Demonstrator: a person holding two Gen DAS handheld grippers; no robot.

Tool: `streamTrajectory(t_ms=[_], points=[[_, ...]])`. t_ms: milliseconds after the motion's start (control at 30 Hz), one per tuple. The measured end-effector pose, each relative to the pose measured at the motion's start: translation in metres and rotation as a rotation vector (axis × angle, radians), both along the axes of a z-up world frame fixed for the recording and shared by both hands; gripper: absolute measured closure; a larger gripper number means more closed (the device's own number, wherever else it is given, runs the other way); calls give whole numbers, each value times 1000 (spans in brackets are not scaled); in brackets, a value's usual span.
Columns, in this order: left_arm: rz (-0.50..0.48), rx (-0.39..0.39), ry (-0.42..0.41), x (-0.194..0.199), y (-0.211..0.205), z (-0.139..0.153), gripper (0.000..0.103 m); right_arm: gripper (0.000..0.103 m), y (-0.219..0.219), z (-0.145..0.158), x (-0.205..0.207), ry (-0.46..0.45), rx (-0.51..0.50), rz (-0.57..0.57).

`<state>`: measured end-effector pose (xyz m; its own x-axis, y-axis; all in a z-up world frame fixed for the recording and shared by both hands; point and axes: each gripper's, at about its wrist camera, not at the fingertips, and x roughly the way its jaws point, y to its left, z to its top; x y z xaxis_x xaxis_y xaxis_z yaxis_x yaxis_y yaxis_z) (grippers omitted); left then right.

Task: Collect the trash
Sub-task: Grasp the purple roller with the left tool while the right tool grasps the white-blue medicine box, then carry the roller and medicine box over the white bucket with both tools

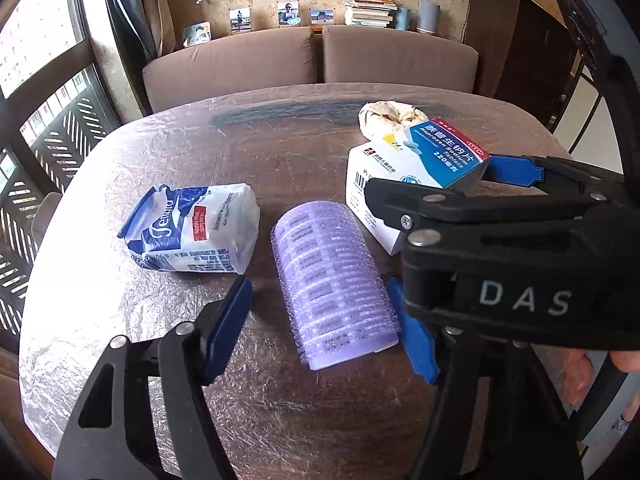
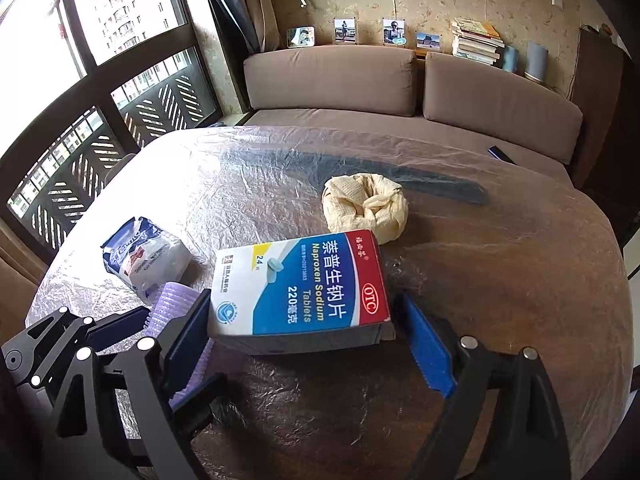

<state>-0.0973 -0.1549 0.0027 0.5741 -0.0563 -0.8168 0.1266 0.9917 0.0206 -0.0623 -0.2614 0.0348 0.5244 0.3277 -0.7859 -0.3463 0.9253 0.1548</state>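
both grippers are gaping wide: left (image 1: 324,320) straddling the roller (image 1: 334,280), right (image 2: 308,332) the box (image 2: 302,288); centring before squeezing is advisable.

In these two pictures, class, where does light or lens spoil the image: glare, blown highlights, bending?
Left wrist view: the window is blown out white, the table cover glares at its left edge, and the frame edges curve. Right wrist view: glare whitens the table's near-window side, the window bars bow from fisheye distortion, and the medicine box text stays sharp.
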Motion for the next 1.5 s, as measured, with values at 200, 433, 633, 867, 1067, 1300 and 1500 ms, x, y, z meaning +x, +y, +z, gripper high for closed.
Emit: streamTrajectory(t_ms=[200, 433, 633, 867, 1067, 1300, 1500], points=[[-18, -24, 3, -1, -2, 3, 58, 22, -7, 7, -2, -10, 26, -11], [-21, -40, -23, -8, 0, 9, 58, 22, -19, 19, -12, -30, 63, -39], [-21, -60, -29, -12, 5, 13, 58, 22, -24, 22, -17, -30, 69, -52], [-30, -71, -28, -16, 7, 17, 58, 22, -29, 24, -26, -26, 72, -66], [-41, -85, -29, -24, 11, 20, 58, 22, -32, 27, -41, -25, 82, -82], [-56, -90, -30, -31, 13, 22, 58, 22, -31, 32, -57, -26, 72, -87], [-67, -92, -33, -37, 17, 25, 58, 22, -29, 31, -69, -15, 74, -96]])
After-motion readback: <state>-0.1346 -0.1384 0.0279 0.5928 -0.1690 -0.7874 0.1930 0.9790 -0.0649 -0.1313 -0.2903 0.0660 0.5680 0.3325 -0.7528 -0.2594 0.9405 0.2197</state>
